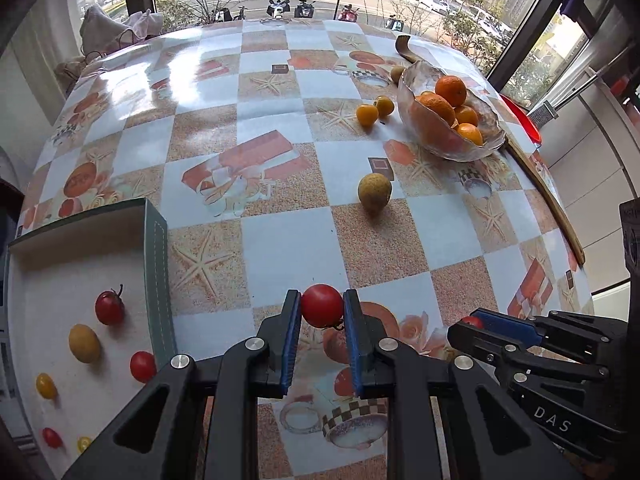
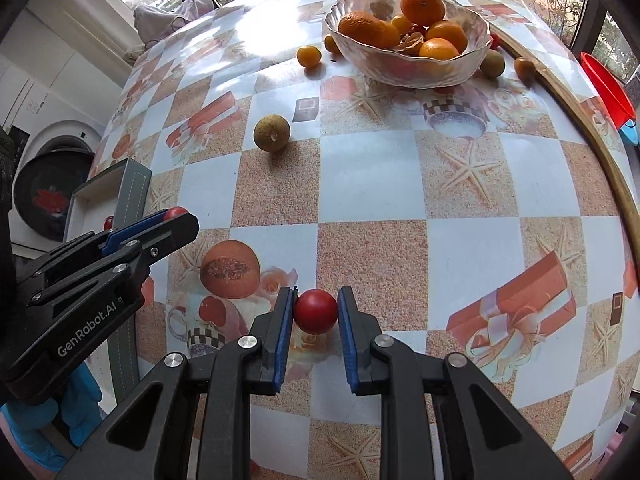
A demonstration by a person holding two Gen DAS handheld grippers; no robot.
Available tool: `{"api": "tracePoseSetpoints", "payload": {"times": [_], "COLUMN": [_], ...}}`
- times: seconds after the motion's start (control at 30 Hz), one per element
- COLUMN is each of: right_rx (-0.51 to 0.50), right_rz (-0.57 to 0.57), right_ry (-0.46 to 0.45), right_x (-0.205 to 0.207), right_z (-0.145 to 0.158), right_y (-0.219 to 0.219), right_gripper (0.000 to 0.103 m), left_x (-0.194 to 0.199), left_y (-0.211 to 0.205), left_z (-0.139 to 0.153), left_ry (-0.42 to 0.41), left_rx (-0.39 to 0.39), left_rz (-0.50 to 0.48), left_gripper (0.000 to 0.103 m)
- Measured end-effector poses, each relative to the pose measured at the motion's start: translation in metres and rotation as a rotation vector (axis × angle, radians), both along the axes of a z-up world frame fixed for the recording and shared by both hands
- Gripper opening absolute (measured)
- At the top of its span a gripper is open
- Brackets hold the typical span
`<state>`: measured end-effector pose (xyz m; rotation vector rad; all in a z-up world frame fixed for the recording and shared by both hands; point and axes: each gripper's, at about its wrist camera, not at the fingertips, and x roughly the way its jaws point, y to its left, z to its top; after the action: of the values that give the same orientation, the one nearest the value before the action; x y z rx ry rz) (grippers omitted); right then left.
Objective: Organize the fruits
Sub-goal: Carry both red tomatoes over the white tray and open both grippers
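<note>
— Between our left gripper's blue-padded fingers, what do we have?

— We hold a small round red cherry tomato, clamped on both sides, its stem end by the right-hand pad. It hangs over the checkered starfish-print tablecloth, just right of the shallow white tray with the grey-green stitched rim.

— And our right gripper?

— We grip a second red cherry tomato there, pads pressed against it on both sides, above the cloth.

— What lies in the tray?

— We see red tomatoes and small yellow ones, among them a stemmed red tomato and an oval yellow fruit.

— Farther off?

— We see a clear glass bowl of oranges, two small orange kumquats beside it, and a round brownish-green fruit alone on the cloth.
</note>
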<state>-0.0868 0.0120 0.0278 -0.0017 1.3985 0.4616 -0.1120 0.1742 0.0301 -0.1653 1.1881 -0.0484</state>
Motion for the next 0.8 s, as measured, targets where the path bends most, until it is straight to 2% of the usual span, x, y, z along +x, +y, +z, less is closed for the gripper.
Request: {"api": "tracePoseSetpoints", "payload": {"times": [0.43,0.8], "right_rx": [0.011,0.029], "right_rz": [0.071,0.178], "right_ry": [-0.004,-0.014], "right_x": [-0.007,-0.016], "right_z": [0.016,0.025], "right_y": [0.041,0.102], "right_gripper": [0.025,0.025], "left_x": [-0.044,-0.066], "left_y": [0.039,0.093], "left_z": [0.017,0.028], "left_ry": [0.001,-0.02], "left_rx": [0.024,0.033], "left_rz": [0.094,0.208], "left_gripper": [0.023,0.023]}}
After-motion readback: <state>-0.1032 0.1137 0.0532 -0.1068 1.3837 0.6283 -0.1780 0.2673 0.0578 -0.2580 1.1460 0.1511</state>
